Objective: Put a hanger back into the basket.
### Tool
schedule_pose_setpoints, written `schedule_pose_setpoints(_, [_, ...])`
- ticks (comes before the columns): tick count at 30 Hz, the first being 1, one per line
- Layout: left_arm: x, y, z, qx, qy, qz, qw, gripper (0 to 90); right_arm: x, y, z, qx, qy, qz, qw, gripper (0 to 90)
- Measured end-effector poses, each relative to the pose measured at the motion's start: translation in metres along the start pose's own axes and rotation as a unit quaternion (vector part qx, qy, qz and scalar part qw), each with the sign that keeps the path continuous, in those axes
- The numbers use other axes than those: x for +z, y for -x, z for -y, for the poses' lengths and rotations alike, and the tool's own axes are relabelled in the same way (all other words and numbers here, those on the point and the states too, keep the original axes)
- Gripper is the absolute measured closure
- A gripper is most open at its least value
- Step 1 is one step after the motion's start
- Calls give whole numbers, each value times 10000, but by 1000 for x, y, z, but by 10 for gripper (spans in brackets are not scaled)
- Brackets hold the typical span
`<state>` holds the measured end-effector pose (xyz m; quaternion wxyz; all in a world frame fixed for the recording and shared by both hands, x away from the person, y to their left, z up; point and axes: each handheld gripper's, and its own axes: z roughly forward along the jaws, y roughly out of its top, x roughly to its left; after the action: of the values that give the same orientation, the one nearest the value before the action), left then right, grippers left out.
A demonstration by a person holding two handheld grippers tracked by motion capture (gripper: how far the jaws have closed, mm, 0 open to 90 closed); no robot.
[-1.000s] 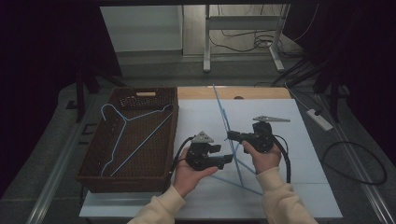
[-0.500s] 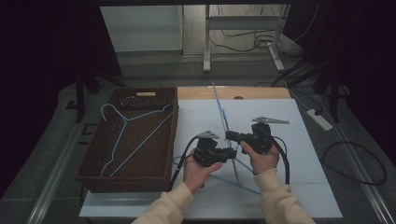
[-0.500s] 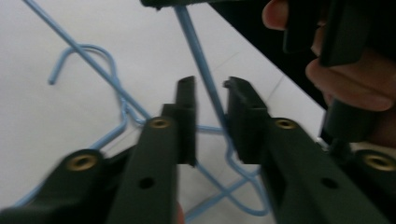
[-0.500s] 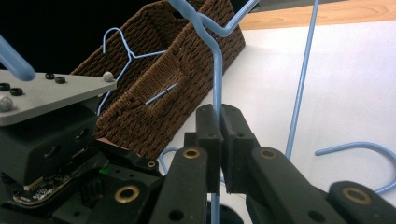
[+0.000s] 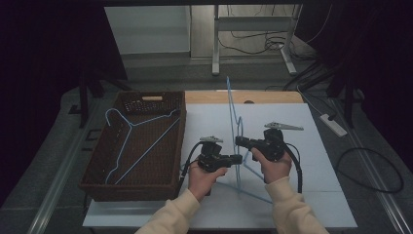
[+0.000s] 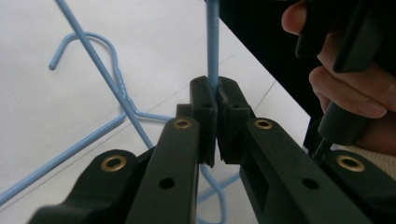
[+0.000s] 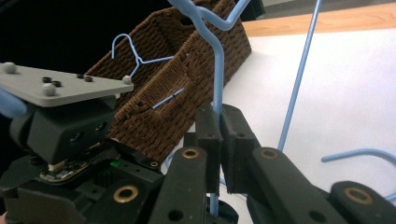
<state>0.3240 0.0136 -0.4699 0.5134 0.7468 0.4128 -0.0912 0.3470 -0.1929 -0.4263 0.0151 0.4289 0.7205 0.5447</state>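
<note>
Both tools (image 5: pixel 239 157) (image 5: pixel 238 142) clamp upright blue hanger (image 5: pixel 234 122) btwn them.

My high camera sits above my side of the counter (image 5: pixel 316 146) and looks forward and down from far off. My two small cameras ride right behind the jaws, very close up. All three see the blue hanger (image 5: pixel 234 122); the right one also sees the basket (image 7: pixel 187 70).

White table (image 5: pixel 311 161) w/ wicker basket (image 5: pixel 170 161), blue hanger (image 5: pixel 253 170).
</note>
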Motion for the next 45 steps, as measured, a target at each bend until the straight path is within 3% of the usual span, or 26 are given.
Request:
schedule_pose_setpoints(7, [-7, 5, 0, -137, 77, 92, 9998, 871, -6, -3, -2, -285, 146, -193, 9993, 765])
schedule_pose_setpoints(13, [-13, 9, 0, -235, 110, 213, 9994, 871, -19, -6, -2, -541, 288, -399, 9973, 549])
schedule_pose_setpoints(17, [-19, 12, -1, -239, 127, 296, 9992, 871, -33, -3, 0, -772, 439, -332, 9955, 439])
schedule_pose_setpoints(20, [-24, 16, -2, -277, 133, 389, 9988, 871, -43, 6, 3, -772, 477, -232, 9956, 382])
schedule_pose_setpoints(26, [-30, 25, -6, -246, 65, 534, 9983, 871, -61, 28, 15, -618, 559, -42, 9965, 355])
schedule_pose_setpoints(33, [-42, 39, -16, -121, -72, 640, 9978, 871, -73, 43, 27, -570, 503, 152, 9970, 355])
schedule_pose_setpoints(37, [-55, 41, -23, 69, -165, 583, 9981, 872, -76, 46, 30, -573, 457, 214, 9971, 355])
schedule_pose_setpoints(45, [-88, 31, -34, 308, -373, 365, 9982, 872, -77, 51, 36, -524, 371, 275, 9976, 355])
